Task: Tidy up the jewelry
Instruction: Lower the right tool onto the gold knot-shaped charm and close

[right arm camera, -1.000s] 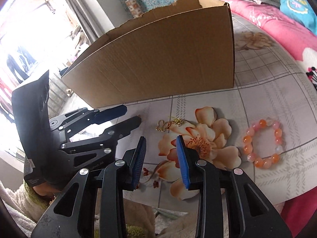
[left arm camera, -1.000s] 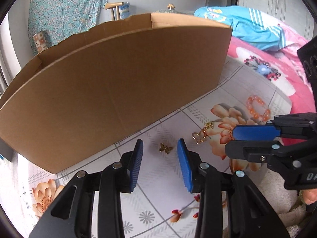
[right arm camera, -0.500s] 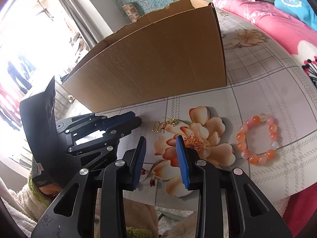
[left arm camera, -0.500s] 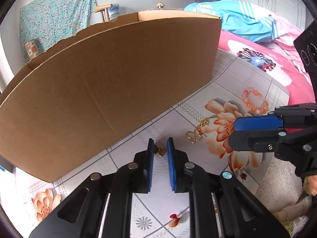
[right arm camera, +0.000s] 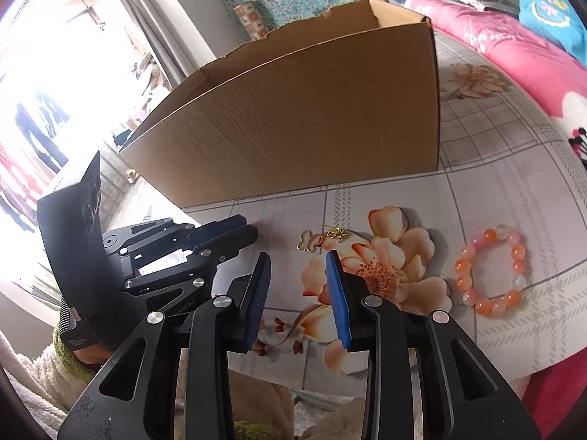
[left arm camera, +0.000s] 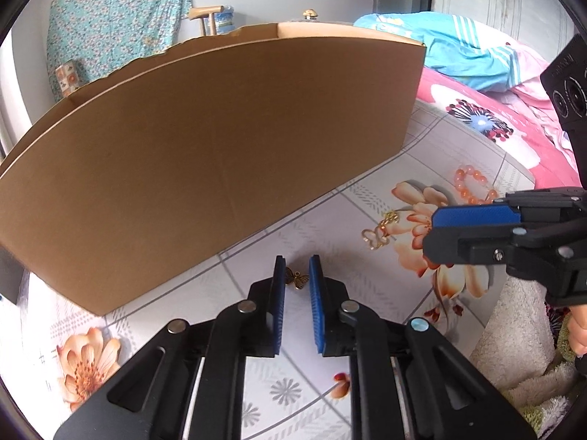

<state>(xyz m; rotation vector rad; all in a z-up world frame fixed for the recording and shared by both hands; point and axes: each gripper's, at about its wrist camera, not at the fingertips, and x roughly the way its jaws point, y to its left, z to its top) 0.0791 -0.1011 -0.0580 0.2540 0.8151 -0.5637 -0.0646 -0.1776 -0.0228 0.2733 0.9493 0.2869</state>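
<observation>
Jewelry is in three bits on the flowered tablecloth point(left arm camera: 330, 220), all in front of the cardboard box point(left arm camera: 220, 154). Small bronze butterfly charm point(left arm camera: 296, 278) sits right between the pads of the left gripper point(left arm camera: 296, 282), jaws nearly closed around it; whether the pads actually touch it, can't tell. Its wings look spread roughly across the gap, so I'd judge a bit more squeeze pinches it wing to wing. Gold butterfly brooch point(right arm camera: 321, 238) lies just ahead of the right gripper point(right arm camera: 299, 293), which is clearly the nearer hand for it; that one is half open, holding nothing. Bead bracelet point(right arm camera: 491, 269) is off to its right, well apart. Left camera shows the charm; in the right camera it's hidden behind the left gripper body. Neither camera sees into the box.
</observation>
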